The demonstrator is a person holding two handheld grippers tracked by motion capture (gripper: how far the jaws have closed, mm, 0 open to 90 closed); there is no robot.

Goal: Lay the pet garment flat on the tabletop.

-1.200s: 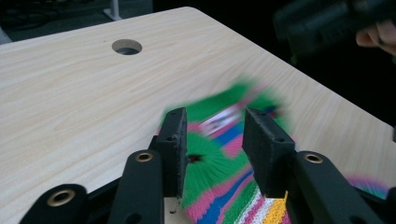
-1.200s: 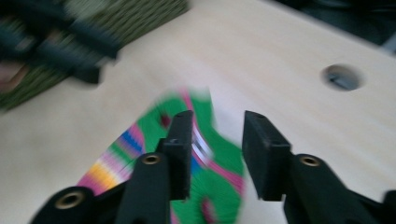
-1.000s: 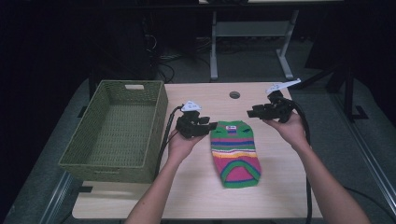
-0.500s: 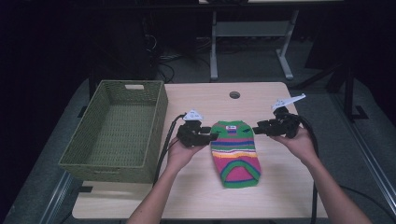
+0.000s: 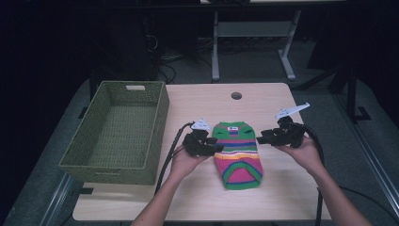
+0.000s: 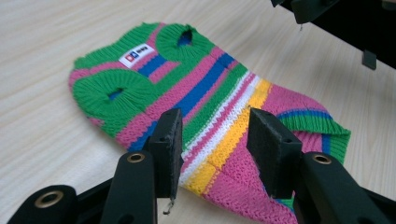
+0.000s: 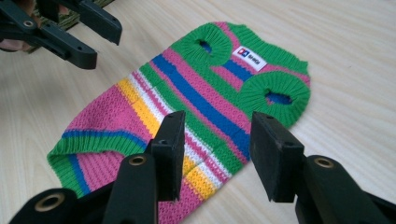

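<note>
A small knitted sweater (image 5: 237, 153) with green, pink, blue, yellow and white stripes lies flat on the wooden table (image 5: 207, 101), its white label toward the far end. My left gripper (image 5: 217, 147) is at the sweater's left edge, jaws open, pointing right. In the left gripper view the left gripper (image 6: 215, 140) hovers low over the sweater (image 6: 205, 98), just above the yellow stripe. My right gripper (image 5: 259, 140) stands open at the right edge, pointing left. In the right gripper view the right gripper (image 7: 217, 144) frames the sweater's side edge (image 7: 201, 107). Neither pair of pads presses the knit.
A green woven basket (image 5: 108, 167), with nothing in it, stands on the table's left side, close to my left forearm. A round cable hole (image 5: 236, 95) sits at the table's far middle. Cables trail from both grippers toward the near edge.
Both hands have come down and in toward the sweater's sides. The right gripper dropped from beyond the far right corner to the sweater's right edge.
</note>
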